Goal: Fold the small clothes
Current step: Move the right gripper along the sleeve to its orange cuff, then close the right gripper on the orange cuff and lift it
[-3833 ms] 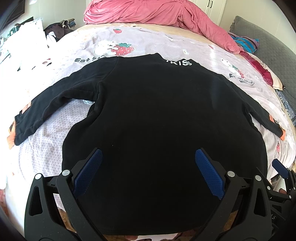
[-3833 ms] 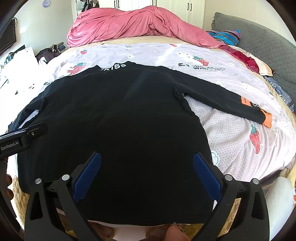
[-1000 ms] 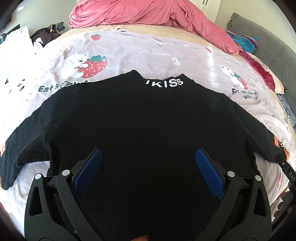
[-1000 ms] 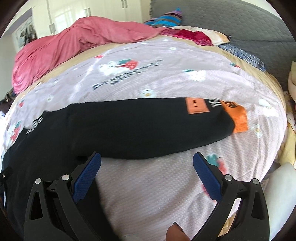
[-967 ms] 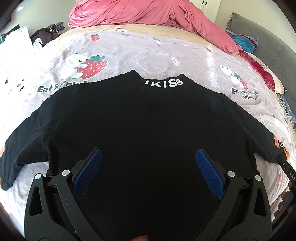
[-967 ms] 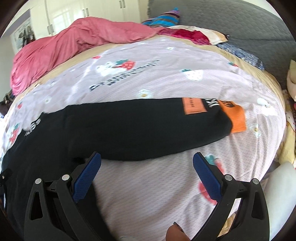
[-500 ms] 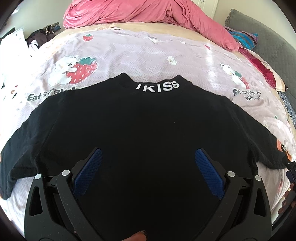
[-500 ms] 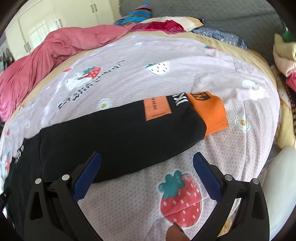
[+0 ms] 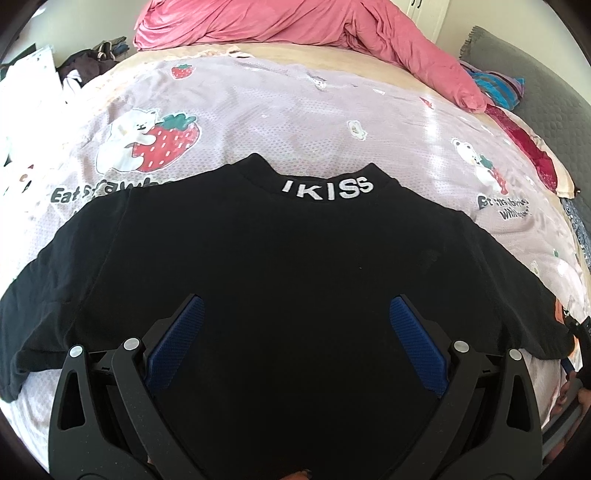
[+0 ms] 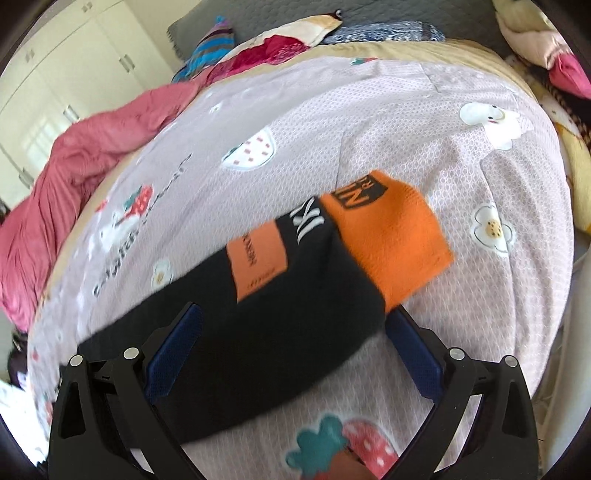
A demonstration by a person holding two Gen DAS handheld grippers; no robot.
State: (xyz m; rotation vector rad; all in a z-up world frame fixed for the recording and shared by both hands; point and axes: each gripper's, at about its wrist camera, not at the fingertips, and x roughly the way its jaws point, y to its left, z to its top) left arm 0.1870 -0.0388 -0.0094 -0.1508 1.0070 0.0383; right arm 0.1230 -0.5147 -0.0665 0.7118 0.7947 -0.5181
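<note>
A black long-sleeved top (image 9: 280, 280) lies flat on the bed, back side up, with white letters on its collar (image 9: 327, 188). My left gripper (image 9: 295, 336) hovers open over the middle of its body, blue pads wide apart. In the right wrist view the top's right sleeve (image 10: 258, 317) runs across the sheet and ends in an orange cuff (image 10: 391, 240). My right gripper (image 10: 291, 354) is open, low over the sleeve just short of the cuff, its pads on either side of the fabric. The left sleeve end is out of view.
The bed carries a pale pink strawberry-print sheet (image 9: 288, 110). A rumpled pink duvet (image 9: 303, 26) lies along the far edge. Pillows and folded textiles (image 10: 280, 40) sit at the headboard side. Clothes pile (image 9: 92, 59) beside the bed at far left.
My right gripper has moved out along the right sleeve and down close to the cuff. My left gripper has moved slightly forward over the top's body. Both stay open.
</note>
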